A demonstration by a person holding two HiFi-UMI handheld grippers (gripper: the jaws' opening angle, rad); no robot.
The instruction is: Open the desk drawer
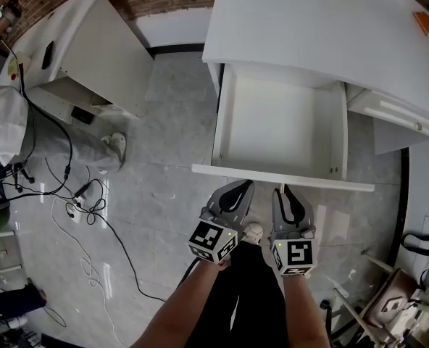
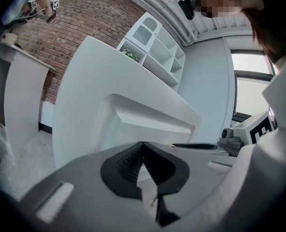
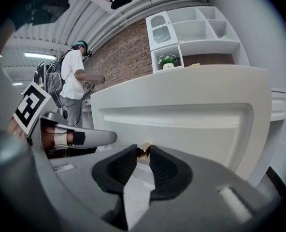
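Note:
The white desk [image 1: 309, 27] has its drawer [image 1: 280, 125] pulled far out, and the drawer's inside is bare. In the head view both grippers sit side by side just before the drawer's front panel [image 1: 272, 177]. My right gripper [image 1: 283, 191] is shut on the small brass knob [image 3: 143, 152] of that panel, which is pinched between the dark fingertips of the right gripper [image 3: 143, 149]. My left gripper [image 1: 245, 188] hangs a little to the left of it, off the panel. The jaws of the left gripper [image 2: 142, 145] meet at the tips with nothing between them.
A second white desk [image 1: 91, 49] stands at the left with a person [image 1: 4, 122] beside it. Black cables [image 1: 84, 194] trail over the grey tiled floor. An orange item [image 1: 426, 26] lies on the desk top. Another drawer [image 1: 396, 111] sits at the right, and equipment [image 1: 403, 296] fills the lower right.

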